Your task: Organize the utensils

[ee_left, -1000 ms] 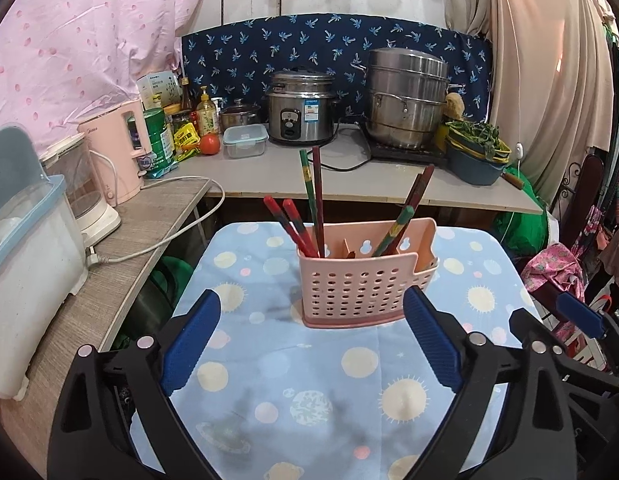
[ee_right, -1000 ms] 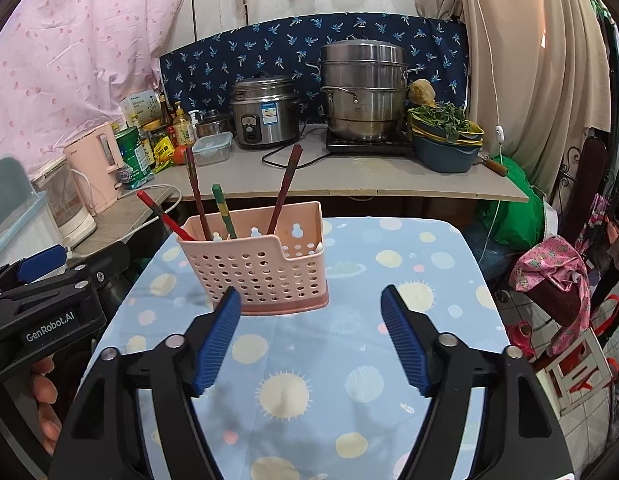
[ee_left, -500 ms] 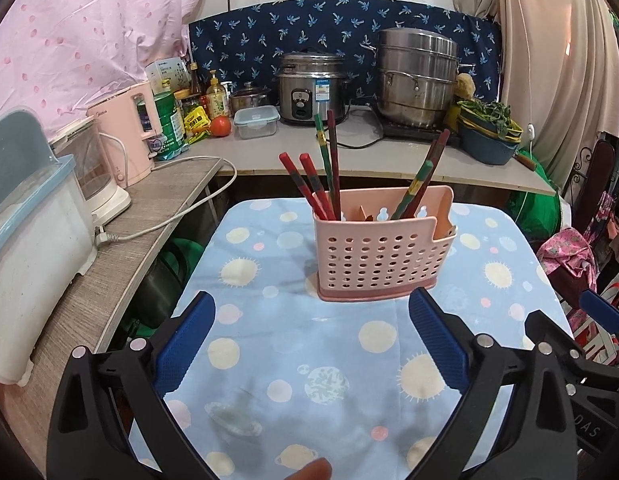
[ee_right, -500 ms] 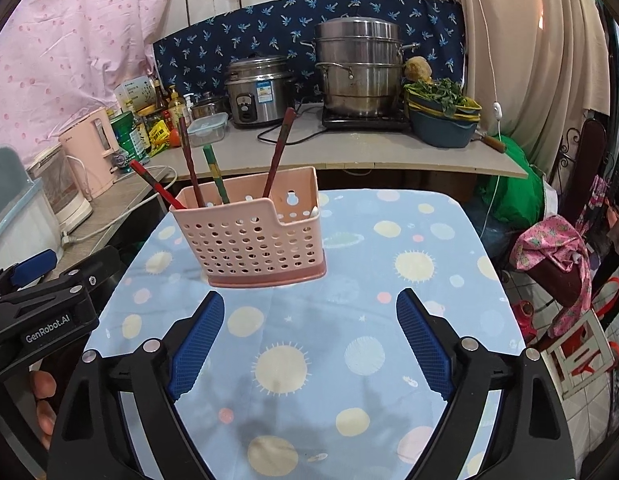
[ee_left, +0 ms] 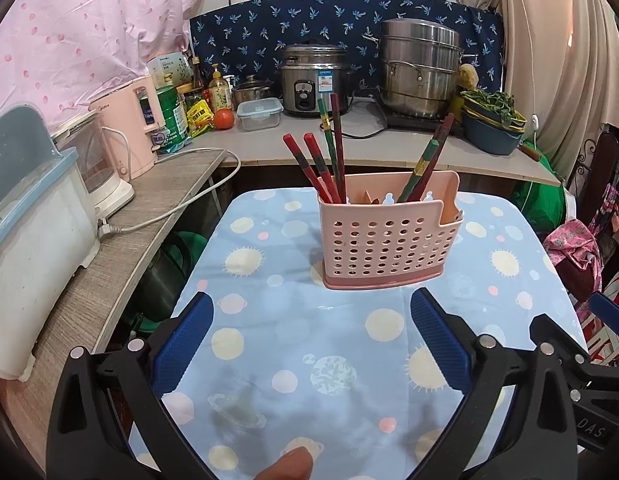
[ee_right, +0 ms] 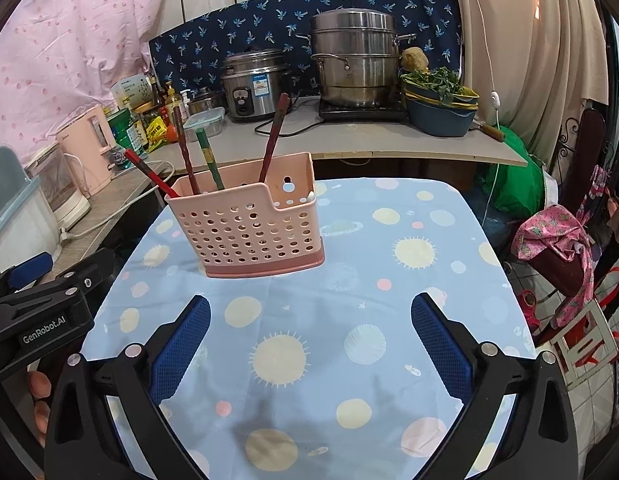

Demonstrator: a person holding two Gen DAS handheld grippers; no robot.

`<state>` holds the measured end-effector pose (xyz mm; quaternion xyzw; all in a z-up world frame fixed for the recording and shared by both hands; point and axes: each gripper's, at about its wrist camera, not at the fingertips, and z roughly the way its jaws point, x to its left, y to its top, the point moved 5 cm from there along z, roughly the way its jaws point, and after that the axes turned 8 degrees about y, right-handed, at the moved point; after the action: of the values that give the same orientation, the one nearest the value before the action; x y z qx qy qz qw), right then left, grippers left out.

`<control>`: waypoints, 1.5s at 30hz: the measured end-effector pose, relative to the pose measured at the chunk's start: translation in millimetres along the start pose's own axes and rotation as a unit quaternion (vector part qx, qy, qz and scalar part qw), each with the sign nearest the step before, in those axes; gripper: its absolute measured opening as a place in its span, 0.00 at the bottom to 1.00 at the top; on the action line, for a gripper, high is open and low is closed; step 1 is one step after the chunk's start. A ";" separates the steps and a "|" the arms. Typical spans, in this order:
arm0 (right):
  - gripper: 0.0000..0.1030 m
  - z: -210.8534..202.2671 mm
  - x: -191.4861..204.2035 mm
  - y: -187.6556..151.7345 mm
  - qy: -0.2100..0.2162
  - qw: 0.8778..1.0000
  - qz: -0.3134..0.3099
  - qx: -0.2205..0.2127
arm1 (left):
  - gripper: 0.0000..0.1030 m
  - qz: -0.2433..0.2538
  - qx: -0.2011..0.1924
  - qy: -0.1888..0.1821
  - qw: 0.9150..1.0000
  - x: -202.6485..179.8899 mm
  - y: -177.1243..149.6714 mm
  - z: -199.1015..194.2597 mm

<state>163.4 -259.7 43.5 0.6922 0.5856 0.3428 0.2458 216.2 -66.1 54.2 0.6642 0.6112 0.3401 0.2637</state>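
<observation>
Left side: side counter (ee_left: 121, 216) carries a white box with a blue lid (ee_left: 33, 240), a clear-jug appliance (ee_left: 97, 164) and a pink kettle (ee_left: 129, 128); a white cord (ee_left: 169, 210) trails across it.

Left gripper (ee_left: 311, 314): jaws wide, nothing between the blue pads, hovering over the blue planet-print tablecloth (ee_left: 349, 360), short of the holder. A fingertip (ee_left: 287, 466) shows at the bottom edge of the left wrist view.

Centre: pink perforated utensil holder (ee_left: 385, 236) stands upright on the cloth, ahead of both grippers. Chopsticks (ee_left: 321, 164) stand in it — red ones leaning left, a green and a dark red one nearly upright, another pair (ee_left: 427, 164) leaning right.

Right gripper (ee_right: 309, 314): jaws opening, nothing between them, over bare cloth, holder ahead to its left.

Back counter: rice cooker (ee_left: 313, 80), steel steamer pot (ee_left: 419, 68), blue bowl of greens (ee_left: 491, 128) at right.
</observation>
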 end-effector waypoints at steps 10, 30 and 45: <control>0.94 4.7 2.7 -4.5 0.000 1.000 -0.001 0.007 | 0.92 0.000 0.004 0.007 1.000 1.6 -5.3 3.7; 0.94 13.0 8.4 -6.8 0.001 1.000 -0.006 0.017 | 0.92 -0.008 0.009 0.009 1.000 5.8 -10.1 5.6; 0.94 18.0 7.3 -8.3 0.002 1.000 -0.005 0.024 | 0.92 -0.006 0.021 0.011 1.000 9.1 -14.1 15.5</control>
<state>172.4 -249.8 27.2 0.6942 0.5977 0.3288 0.2296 219.5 -54.5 34.8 0.6622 0.6250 0.3328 0.2451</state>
